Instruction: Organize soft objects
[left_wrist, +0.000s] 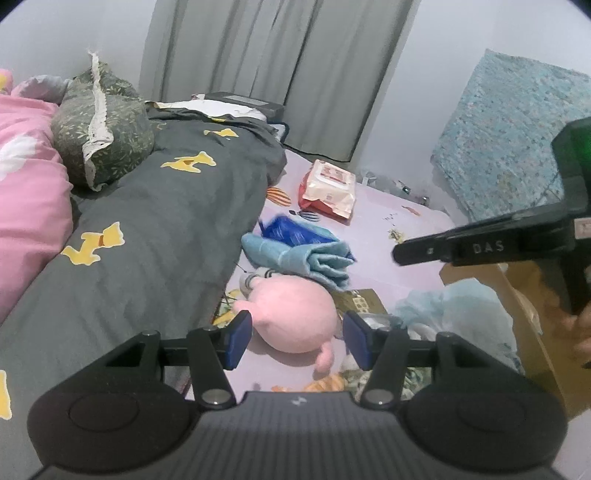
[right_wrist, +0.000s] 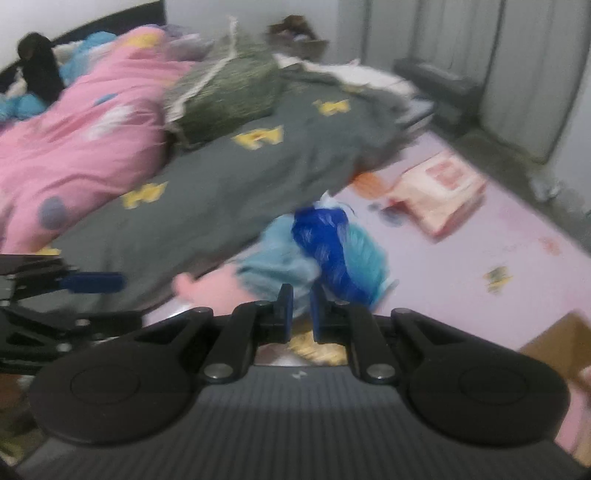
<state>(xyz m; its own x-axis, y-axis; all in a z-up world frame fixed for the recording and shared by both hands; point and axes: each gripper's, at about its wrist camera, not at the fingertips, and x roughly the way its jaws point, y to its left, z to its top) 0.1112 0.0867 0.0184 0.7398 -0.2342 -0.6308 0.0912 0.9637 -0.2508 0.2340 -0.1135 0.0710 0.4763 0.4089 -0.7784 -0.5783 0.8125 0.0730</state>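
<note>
A lilac bed sheet (left_wrist: 373, 236) is strewn with a pink plush toy (left_wrist: 295, 317) and a blue towel (left_wrist: 295, 254). The left hand-held gripper (left_wrist: 295, 339) is held open above the toy. The right hand-held gripper (right_wrist: 300, 314) is seen closed, empty.

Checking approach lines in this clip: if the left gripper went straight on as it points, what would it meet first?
Most likely the pink plush toy, lying right between the open left gripper fingers' line; depth is hard to judge.

pink plush toy (left_wrist: 295, 314) on sheet, folded blue towel (left_wrist: 299, 254) — just behind

Black ribbed tongs (left_wrist: 295, 338) with blue pads (left_wrist: 236, 341), silver pivot screws, seemingly "DAS" lettering on the other tongs (right_wrist: 300, 312).
</note>
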